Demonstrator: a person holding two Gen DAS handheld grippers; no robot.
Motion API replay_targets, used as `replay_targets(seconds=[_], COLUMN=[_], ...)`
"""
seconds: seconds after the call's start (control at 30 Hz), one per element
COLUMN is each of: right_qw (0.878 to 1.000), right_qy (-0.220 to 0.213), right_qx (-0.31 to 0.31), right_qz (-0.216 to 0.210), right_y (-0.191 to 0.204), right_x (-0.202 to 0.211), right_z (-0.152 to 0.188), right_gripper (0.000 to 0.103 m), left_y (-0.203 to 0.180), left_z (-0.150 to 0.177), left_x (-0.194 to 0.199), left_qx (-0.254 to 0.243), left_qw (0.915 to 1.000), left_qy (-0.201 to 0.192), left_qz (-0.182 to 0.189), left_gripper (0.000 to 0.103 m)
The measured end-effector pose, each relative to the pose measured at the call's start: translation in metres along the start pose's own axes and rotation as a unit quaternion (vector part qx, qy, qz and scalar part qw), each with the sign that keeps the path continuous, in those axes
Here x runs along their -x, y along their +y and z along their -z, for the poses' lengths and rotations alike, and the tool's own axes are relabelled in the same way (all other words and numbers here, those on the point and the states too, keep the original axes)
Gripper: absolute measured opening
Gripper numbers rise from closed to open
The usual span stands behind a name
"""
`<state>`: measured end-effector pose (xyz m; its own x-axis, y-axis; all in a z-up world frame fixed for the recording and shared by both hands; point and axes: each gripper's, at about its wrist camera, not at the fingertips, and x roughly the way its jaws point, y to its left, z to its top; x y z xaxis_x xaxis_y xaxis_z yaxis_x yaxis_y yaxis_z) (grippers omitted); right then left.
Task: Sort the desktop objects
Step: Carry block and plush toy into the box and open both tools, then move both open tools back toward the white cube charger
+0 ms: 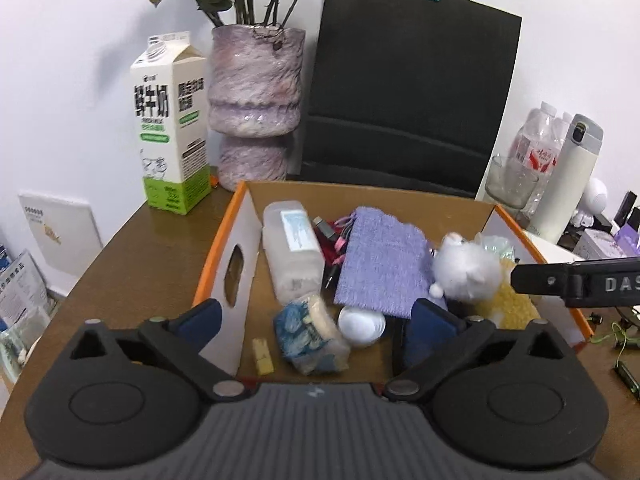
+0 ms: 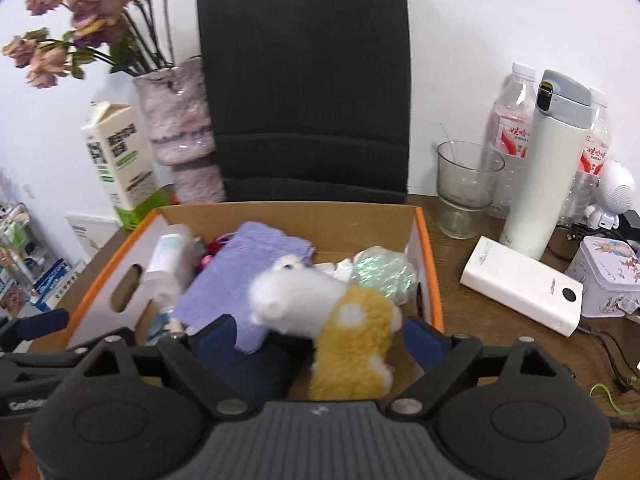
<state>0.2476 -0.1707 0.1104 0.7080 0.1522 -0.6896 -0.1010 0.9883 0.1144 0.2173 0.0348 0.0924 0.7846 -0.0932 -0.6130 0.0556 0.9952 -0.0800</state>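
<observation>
An orange-rimmed cardboard box (image 1: 224,236) (image 2: 430,276) holds a purple cloth (image 1: 380,260) (image 2: 240,276), a clear plastic bottle (image 1: 292,252) (image 2: 170,264), a blue-and-cream sponge (image 1: 310,332), a white round lid (image 1: 362,326) and a shiny green ball (image 2: 380,272). A white-and-yellow plush toy (image 2: 340,320) (image 1: 468,268) lies between the fingers of my open right gripper (image 2: 320,338), over the box. My left gripper (image 1: 316,322) is open and empty above the box's near left part.
Behind the box stand a milk carton (image 1: 172,124), a purple vase (image 1: 256,108) and a black paper bag (image 1: 408,92). To the right are a glass (image 2: 464,188), water bottles (image 2: 512,128), a white thermos (image 2: 548,164), a power bank (image 2: 524,286) and a tin (image 2: 612,276).
</observation>
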Motion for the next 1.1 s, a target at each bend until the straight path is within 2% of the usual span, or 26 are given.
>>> replay_targets(seconds=[0.17, 0.37, 0.6, 0.77, 1.03, 1.1], right_qw=[1.0, 0.998, 0.996, 0.997, 0.997, 0.997], right_qy=[-0.012, -0.058, -0.079, -0.073, -0.069, -0.067], right_qx=[-0.008, 0.001, 0.005, -0.004, 0.009, 0.0], right_qz=[-0.019, -0.02, -0.029, -0.036, -0.031, -0.033], right_y=[0.006, 0.005, 0.001, 0.001, 0.012, 0.012], right_x=[0.02, 0.063, 0.101, 0.123, 0.161, 0.168], right_z=[0.018, 0.054, 0.135, 0.2, 0.273, 0.288], right_gripper=[0.09, 0.091, 0.094, 0.094, 0.094, 0.094], left_y=[-0.001, -0.002, -0.006, -0.008, -0.022, -0.02], left_z=[0.012, 0.043, 0.112, 0.171, 0.221, 0.233], left_x=[0.018, 0.064, 0.109, 0.14, 0.175, 0.183], left_qx=[-0.017, -0.019, -0.024, -0.015, -0.027, -0.019], left_qw=[0.9998, 0.9996, 0.9983, 0.998, 0.9979, 0.9982], left_qy=[0.011, -0.022, -0.052, -0.061, -0.058, -0.053], left_qz=[-0.002, 0.0, -0.012, 0.01, 0.009, 0.021], left_gripper=[0.103, 0.103, 0.103, 0.103, 0.103, 0.103])
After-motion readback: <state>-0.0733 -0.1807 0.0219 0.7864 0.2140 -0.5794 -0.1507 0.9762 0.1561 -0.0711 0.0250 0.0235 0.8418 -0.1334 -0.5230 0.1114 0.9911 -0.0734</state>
